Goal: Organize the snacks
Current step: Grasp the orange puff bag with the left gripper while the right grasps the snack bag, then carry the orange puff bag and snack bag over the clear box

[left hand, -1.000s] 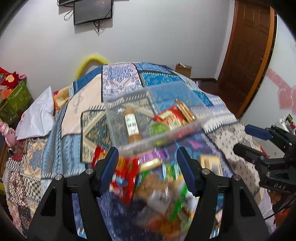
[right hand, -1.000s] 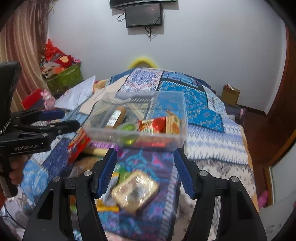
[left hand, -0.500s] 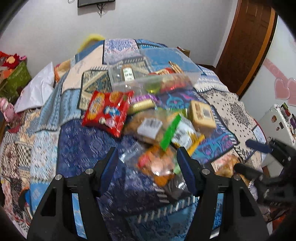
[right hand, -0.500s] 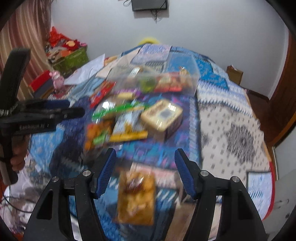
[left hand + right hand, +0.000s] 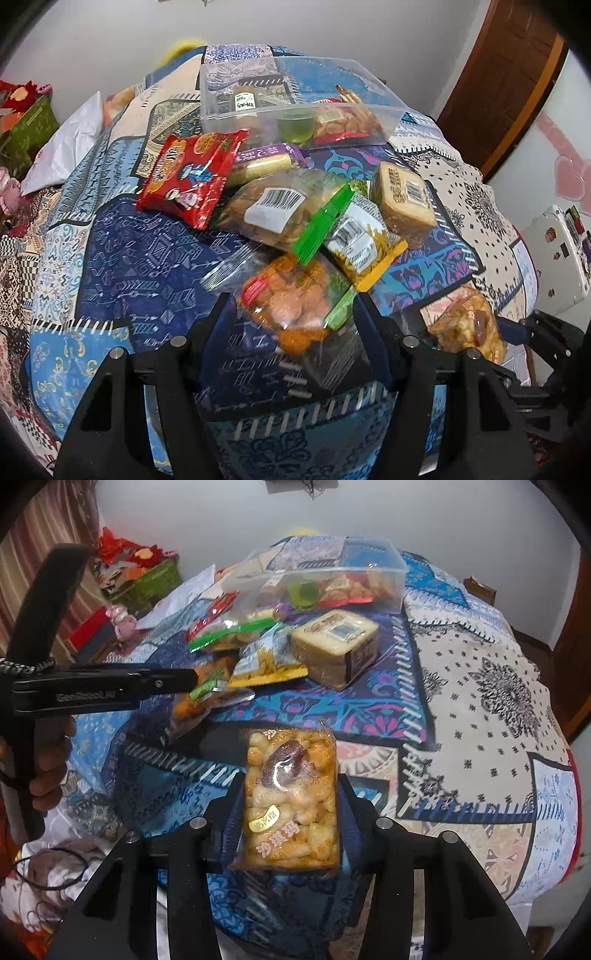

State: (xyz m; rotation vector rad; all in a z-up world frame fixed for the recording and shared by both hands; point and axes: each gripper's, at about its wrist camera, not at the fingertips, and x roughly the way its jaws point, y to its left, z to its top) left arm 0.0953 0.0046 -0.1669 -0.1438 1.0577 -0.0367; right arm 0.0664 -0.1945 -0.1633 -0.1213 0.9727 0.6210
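Held the right gripper [image 5: 290, 788] spread, with one finger down each long side of the sachima pack [image 5: 291, 823]. Found the pads just beside the wrapper's edges, but could not tell whether they touched it. Saw no pinch on it yet.

Located the pack at 6 o'clock in the right wrist view, flat on the patchwork bedspread [image 5: 480, 709], apart from the snack pile. Read its long axis as running 12 to 6, in line with the fingers, so closing would likely grip across the short width.

Placed the clear plastic bin [image 5: 391, 587] at 12 o'clock from the pack, beyond the boxed cake [image 5: 332, 646] and the yellow snack bag [image 5: 266, 664]. Judged the carry as a straight forward lift over both.

Kept the left gripper [image 5: 293, 306] spread as well, flanking the orange cracker bag [image 5: 295, 295] at the near edge of the pile. From there, spotted the sachima pack off at 4 o'clock, so counted the right hand as clearly the nearer one.
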